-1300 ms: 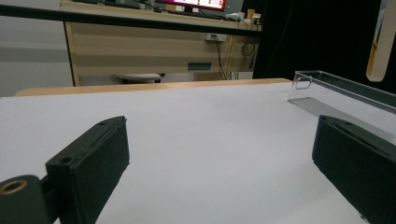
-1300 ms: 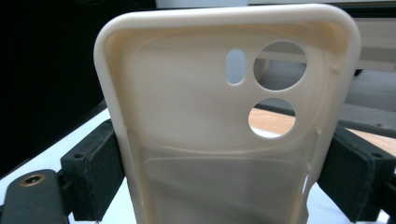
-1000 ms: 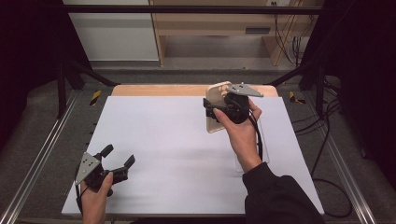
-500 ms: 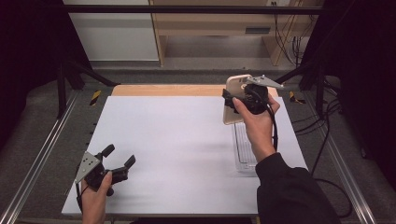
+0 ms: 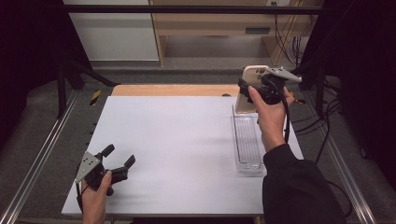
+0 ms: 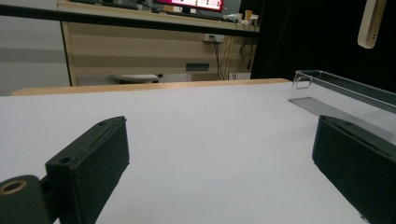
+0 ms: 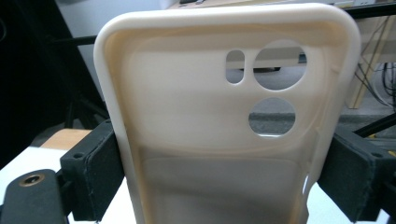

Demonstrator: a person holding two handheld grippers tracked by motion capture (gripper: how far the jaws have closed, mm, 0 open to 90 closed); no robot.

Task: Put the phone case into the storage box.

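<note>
Since the earlier frame, right claw (image 5: pixel 256 91) has carried the cream soft-plastic phone case (image 7: pixel 224 116), clamped by its sides, rightward above the clear oblong plastic tray (image 5: pixel 247 140). Left claw (image 5: pixel 119 158) rests released, empty, on the white counter (image 5: pixel 177 140). Judged: case lifted, placement outstanding.

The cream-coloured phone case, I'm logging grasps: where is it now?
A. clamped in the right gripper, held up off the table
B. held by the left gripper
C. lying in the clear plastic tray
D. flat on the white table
A: the cream-coloured phone case sits clamped by its side edges in the right gripper, raised beyond the clear plastic tray.
</note>
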